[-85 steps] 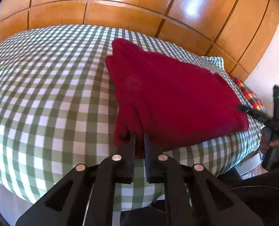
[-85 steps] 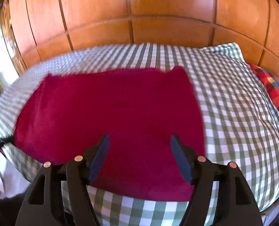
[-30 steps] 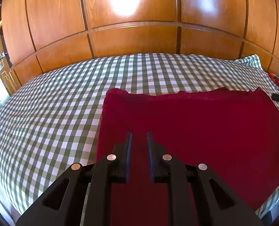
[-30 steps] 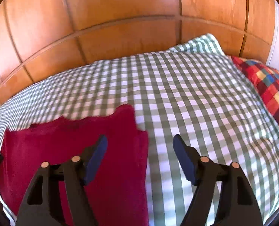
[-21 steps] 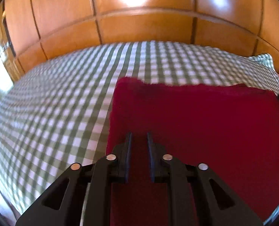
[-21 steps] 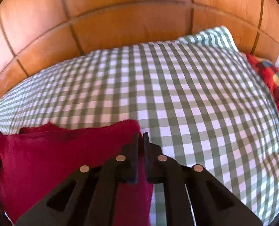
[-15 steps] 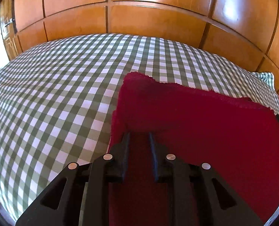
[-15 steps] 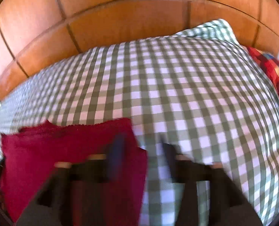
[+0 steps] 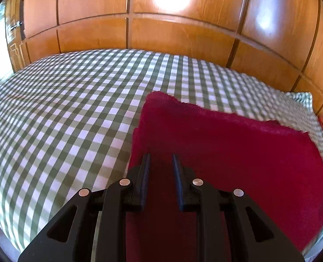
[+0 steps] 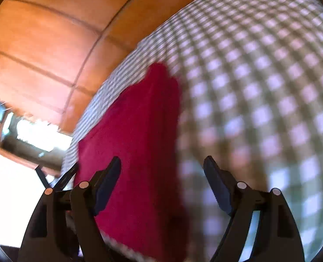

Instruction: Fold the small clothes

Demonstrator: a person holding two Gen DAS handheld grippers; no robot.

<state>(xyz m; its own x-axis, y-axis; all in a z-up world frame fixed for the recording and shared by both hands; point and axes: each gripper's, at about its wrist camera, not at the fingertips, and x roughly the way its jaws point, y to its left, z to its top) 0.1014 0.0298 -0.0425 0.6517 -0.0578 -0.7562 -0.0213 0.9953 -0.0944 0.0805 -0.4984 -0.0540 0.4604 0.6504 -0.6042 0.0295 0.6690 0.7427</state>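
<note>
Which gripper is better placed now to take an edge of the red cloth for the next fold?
Probably the right gripper: its jaws stand wide, with the red cloth's edge between them. The left gripper is over the middle of the cloth, its jaws only narrowly apart and no edge between them.

No writing, label, brand, number or sign can be read in either wrist view. The red cloth (image 9: pixel 237 152), the checked bed cover (image 9: pixel 63 113) and the wooden panels (image 9: pixel 172 32) behind the bed carry only colour, pattern and grain. The right wrist view is blurred, so any small print there could not be made out.
</note>
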